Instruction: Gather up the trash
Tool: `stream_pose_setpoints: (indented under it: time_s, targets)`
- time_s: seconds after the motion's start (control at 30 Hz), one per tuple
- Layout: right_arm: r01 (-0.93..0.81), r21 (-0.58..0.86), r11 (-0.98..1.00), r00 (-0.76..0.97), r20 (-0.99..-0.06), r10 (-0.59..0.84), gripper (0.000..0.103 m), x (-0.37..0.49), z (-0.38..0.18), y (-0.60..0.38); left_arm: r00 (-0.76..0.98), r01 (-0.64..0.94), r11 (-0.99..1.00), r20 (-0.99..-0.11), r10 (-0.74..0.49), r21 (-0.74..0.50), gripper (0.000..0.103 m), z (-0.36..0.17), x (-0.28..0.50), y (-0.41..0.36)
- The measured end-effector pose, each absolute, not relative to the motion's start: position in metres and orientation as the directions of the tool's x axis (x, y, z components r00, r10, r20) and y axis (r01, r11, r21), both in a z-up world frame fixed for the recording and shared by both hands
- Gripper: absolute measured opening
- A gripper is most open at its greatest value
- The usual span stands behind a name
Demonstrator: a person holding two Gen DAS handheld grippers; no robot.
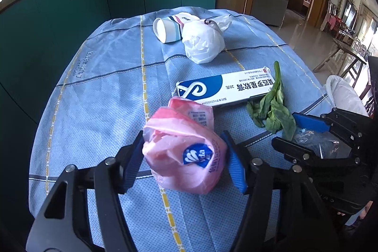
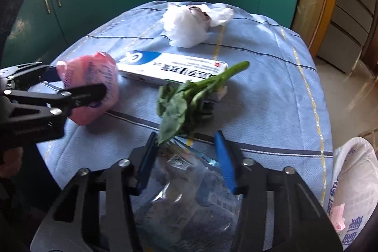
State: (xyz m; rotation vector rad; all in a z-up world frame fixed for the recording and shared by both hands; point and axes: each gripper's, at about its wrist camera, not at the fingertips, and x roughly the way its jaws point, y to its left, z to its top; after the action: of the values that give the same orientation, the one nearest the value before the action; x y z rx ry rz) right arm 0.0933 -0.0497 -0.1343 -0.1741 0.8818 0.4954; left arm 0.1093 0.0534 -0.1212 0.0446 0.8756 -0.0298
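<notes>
A crumpled pink plastic wrapper (image 1: 184,152) with a round blue-and-white logo is sitting on the blue checked cloth of the table (image 1: 99,86), bulging between the blue pads of the left gripper (image 1: 183,163). Its jaws are standing about half open, pressing the wrapper from both sides. At about three o'clock from it, the right gripper (image 2: 186,157) is reaching over a clear, crinkled plastic bag (image 2: 189,183) with printed labels; its jaws are fairly narrow, with the bag lying between them, but I cannot tell whether the pads are gripping it. A wilted green leaf (image 2: 179,105) is lying just beyond the bag, resting against a long white-and-blue box (image 1: 224,86). At twelve o'clock, farther back, a white plastic bag (image 1: 203,41) is touching a tipped paper cup (image 1: 167,27).
</notes>
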Motion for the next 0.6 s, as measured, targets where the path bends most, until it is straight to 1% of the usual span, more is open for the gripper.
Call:
stream_pose_setpoints:
  time_s: [0.07, 0.1, 0.13, 0.6]
  targets:
    - [-0.485, 0.057, 0.873, 0.534, -0.771, 0.347, 0.047, 0.092, -0.133, -0.051, 0.651, 0.046, 0.998, -0.759, 0.007, 0.048, 0.063, -0.12, 0.107, 0.052]
    - [-0.487, 0.061, 0.871, 0.535, -0.768, 0.352, 0.043, 0.092, -0.132, -0.051, 0.655, 0.043, 0.998, -0.755, 0.013, 0.054, 0.063, -0.118, 0.106, 0.052]
    - [-0.486, 0.066, 0.871, 0.535, -0.766, 0.356, 0.038, 0.092, -0.131, -0.053, 0.662, 0.04, 0.997, -0.749, 0.018, 0.06, 0.063, -0.116, 0.104, 0.052]
    - [-0.424, 0.078, 0.902, 0.599, -0.723, 0.344, 0.036, 0.093, -0.109, -0.081, 0.712, 0.027, 0.999, -0.702, 0.006, 0.036, 0.063, -0.091, 0.088, 0.059]
